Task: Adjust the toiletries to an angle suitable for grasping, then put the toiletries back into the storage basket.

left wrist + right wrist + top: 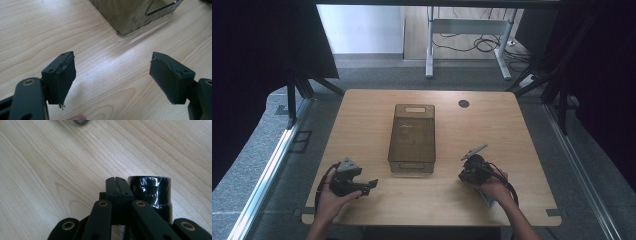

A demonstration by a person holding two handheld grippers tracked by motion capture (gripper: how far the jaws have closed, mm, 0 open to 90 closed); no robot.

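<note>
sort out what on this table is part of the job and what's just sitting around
In play:
- brown bin, mid-table between both tools
- left tool, open, aimed at the bin's corner
- right tool, shut
- black tape-wrapped cylinder, right beside the right tool

Lying about:
- round cable hole in the table
- desk frame and floor cables beyond

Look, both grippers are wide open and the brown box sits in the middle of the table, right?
Not quite. The left gripper is wide open, but the right gripper is shut, its jaws pressed together, as the right gripper view shows. The brown box does sit in the middle of the table.
</note>
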